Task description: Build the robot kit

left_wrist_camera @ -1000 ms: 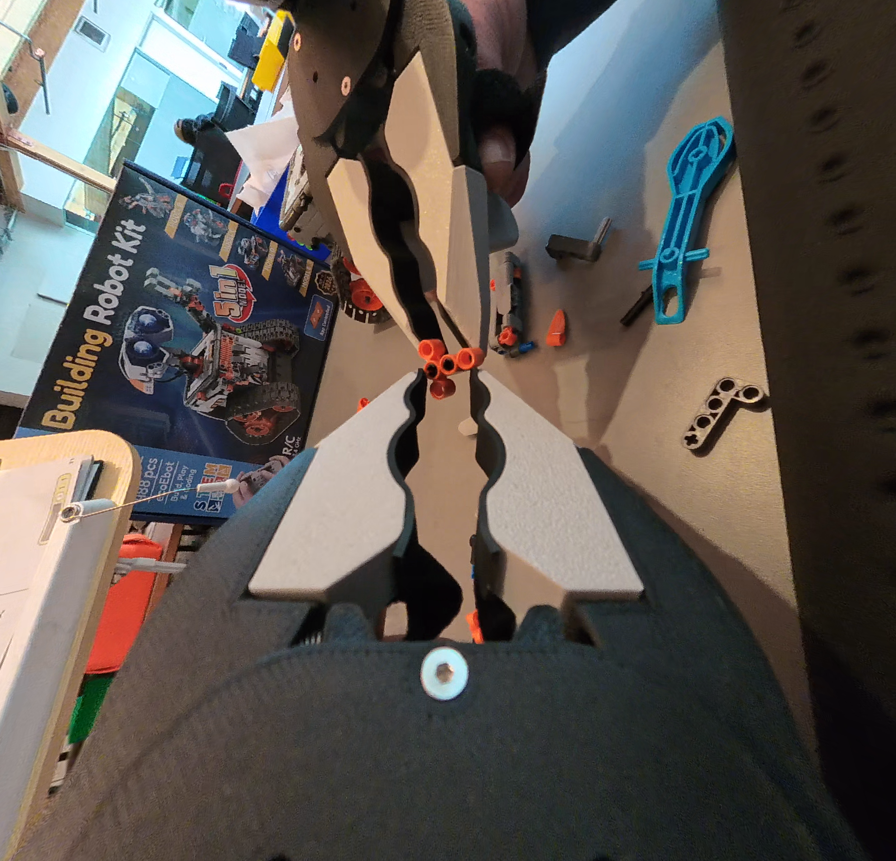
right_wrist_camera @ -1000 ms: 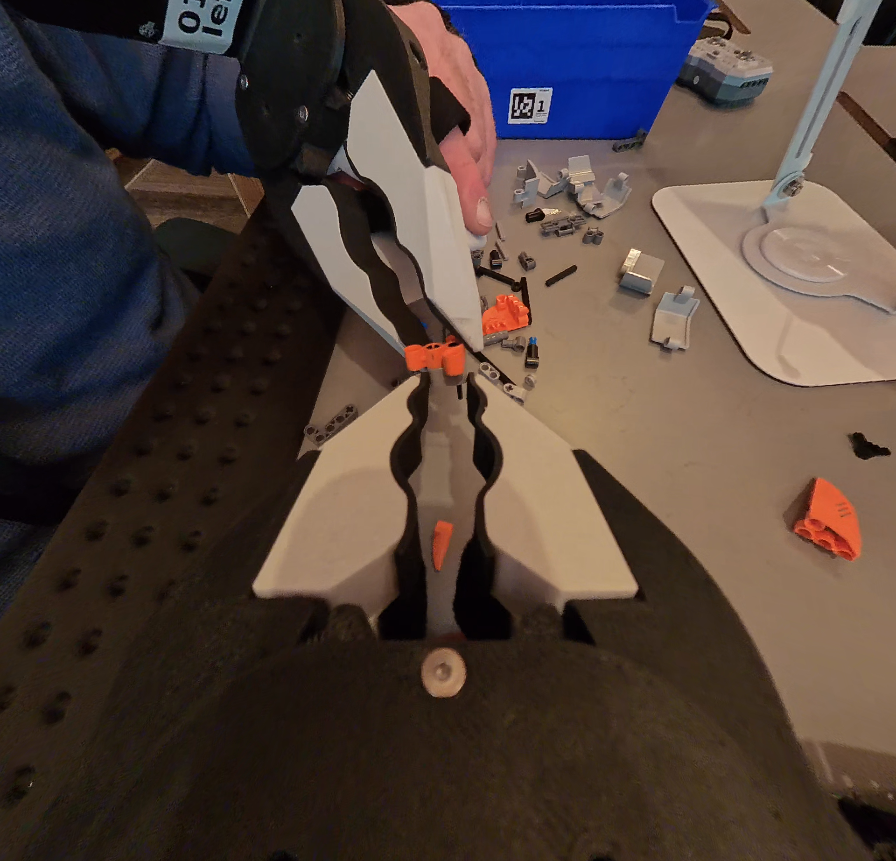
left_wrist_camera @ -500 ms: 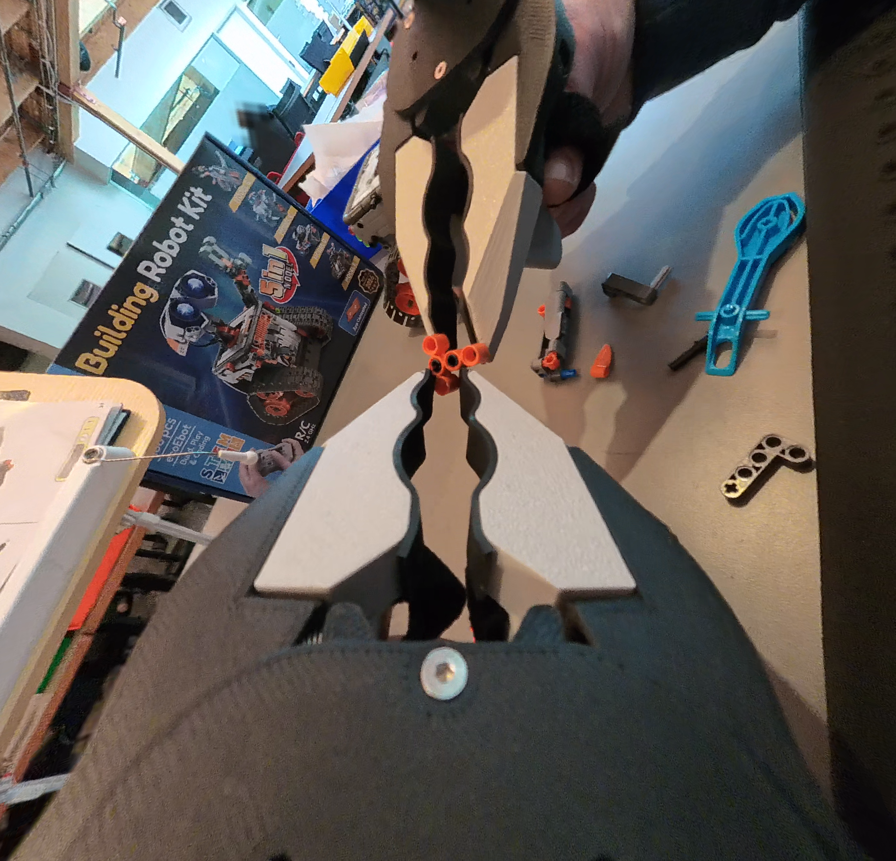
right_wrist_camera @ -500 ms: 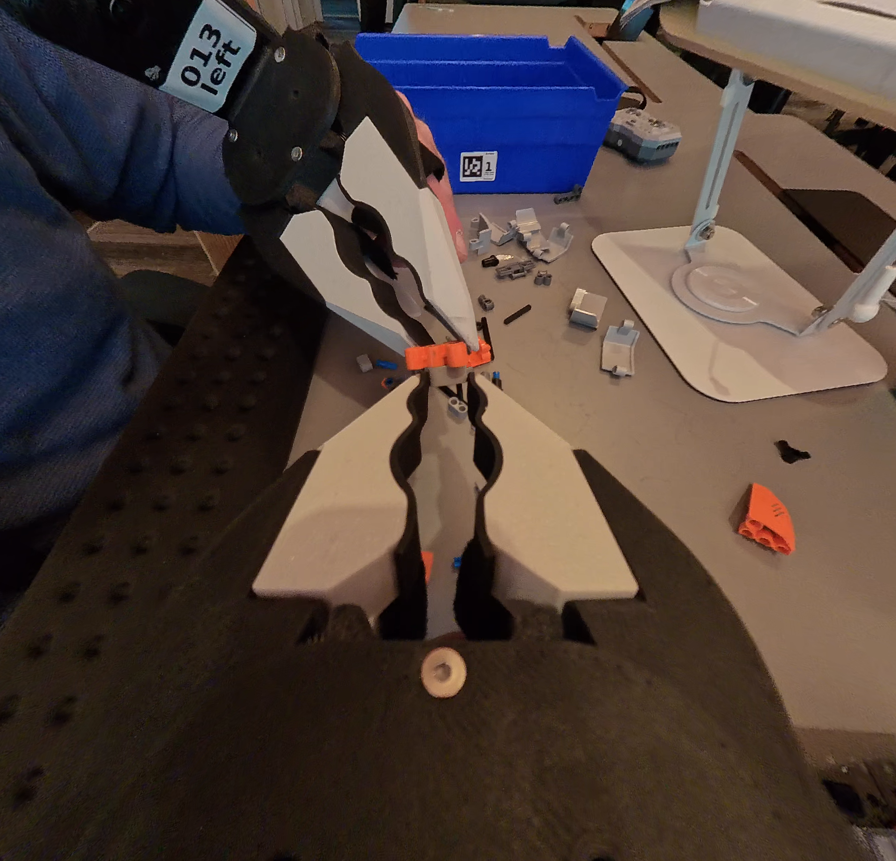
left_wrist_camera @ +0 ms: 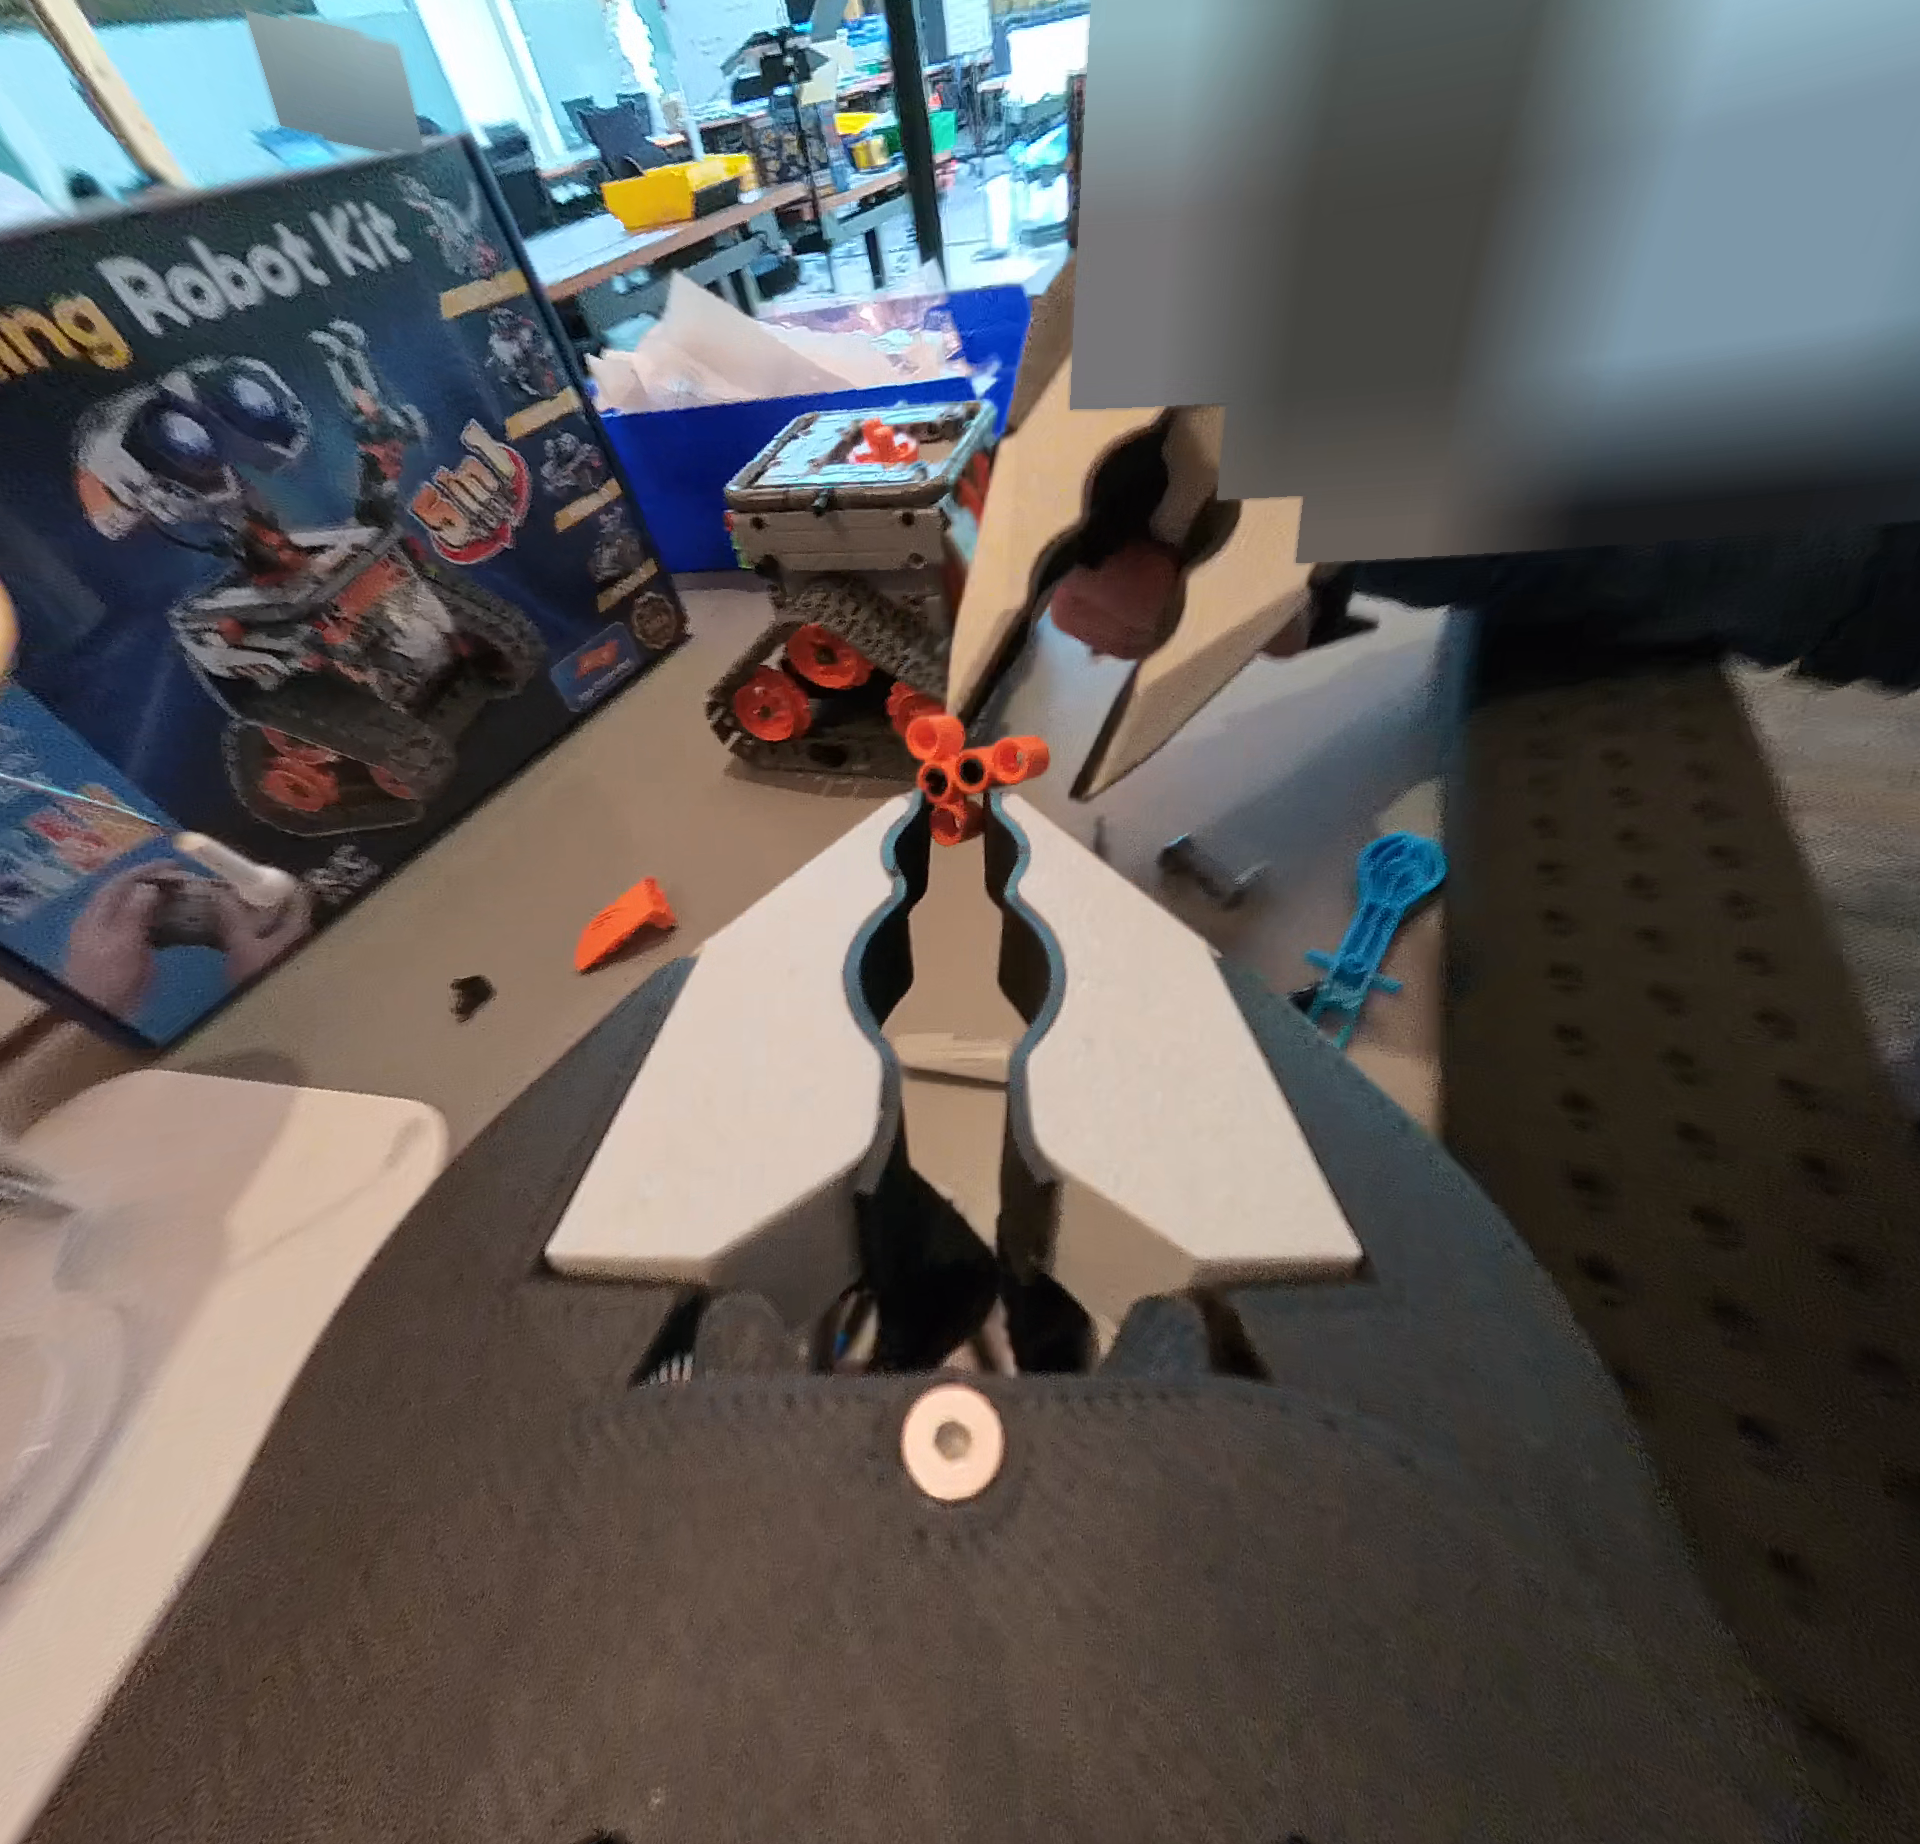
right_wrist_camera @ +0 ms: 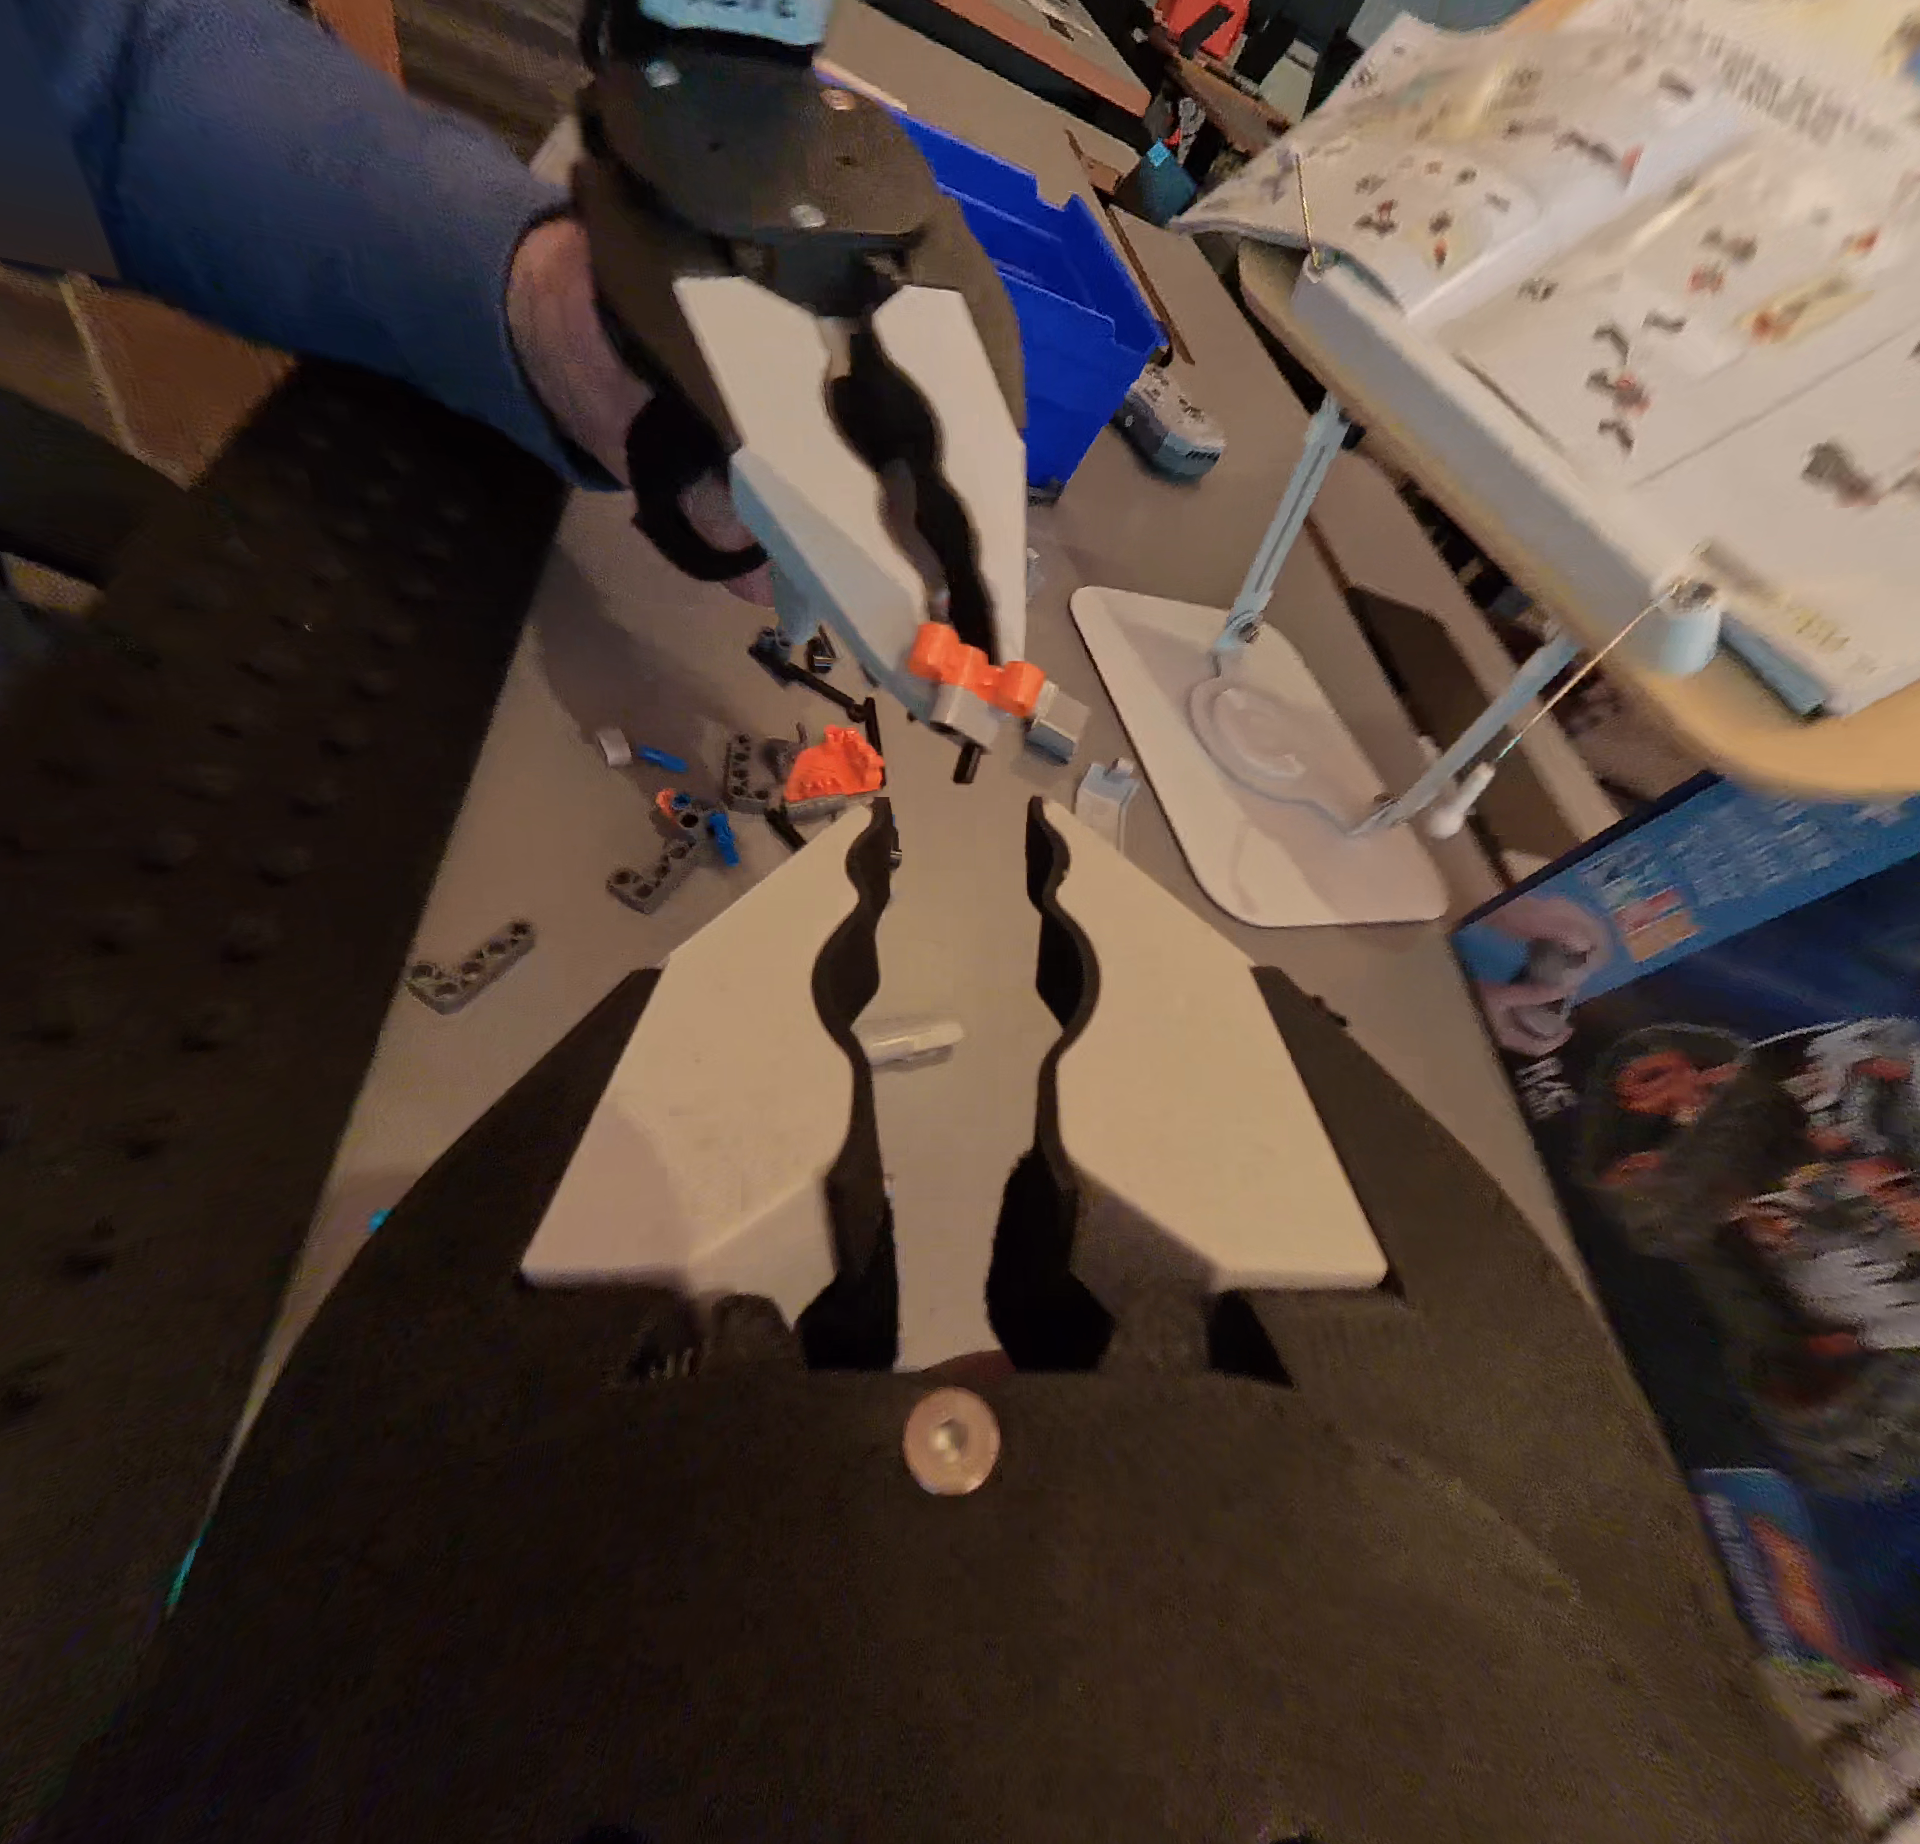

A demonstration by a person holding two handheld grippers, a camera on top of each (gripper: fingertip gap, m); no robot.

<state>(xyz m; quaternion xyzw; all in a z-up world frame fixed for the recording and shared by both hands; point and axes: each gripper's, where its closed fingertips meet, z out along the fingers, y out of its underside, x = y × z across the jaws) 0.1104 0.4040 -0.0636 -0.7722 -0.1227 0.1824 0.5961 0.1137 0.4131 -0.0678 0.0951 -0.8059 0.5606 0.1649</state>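
Between the pale fingertips of the left gripper (left_wrist_camera: 954,820), in the left wrist view, a small orange plastic connector made of short joined tubes (left_wrist_camera: 966,774) is being pinched, held up above the grey tabletop (left_wrist_camera: 582,838). Just beyond it the right gripper (left_wrist_camera: 1023,755) is hanging with its two fingers spread apart, their tips near the connector but not gripping it. Behind stands a grey tracked toy vehicle with orange wheels (left_wrist_camera: 842,599), and to the left a dark blue printed cardboard box (left_wrist_camera: 291,506) is leaning. An orange wedge-shaped piece (left_wrist_camera: 623,924) is lying on the table, and a light blue plastic lever tool (left_wrist_camera: 1371,927) is lying to the right.

Across in the right wrist view, the right gripper (right_wrist_camera: 958,820) is standing open with nothing between its fingers. The left gripper (right_wrist_camera: 961,688) is reaching in from above, clamping the connector (right_wrist_camera: 971,674), which is joined to a small grey block. Below it, loose grey, black and orange building pieces (right_wrist_camera: 769,786) are lying scattered. A white lamp-style stand base (right_wrist_camera: 1247,755) is sitting to the right, and a blue plastic bin (right_wrist_camera: 1049,319) is behind.
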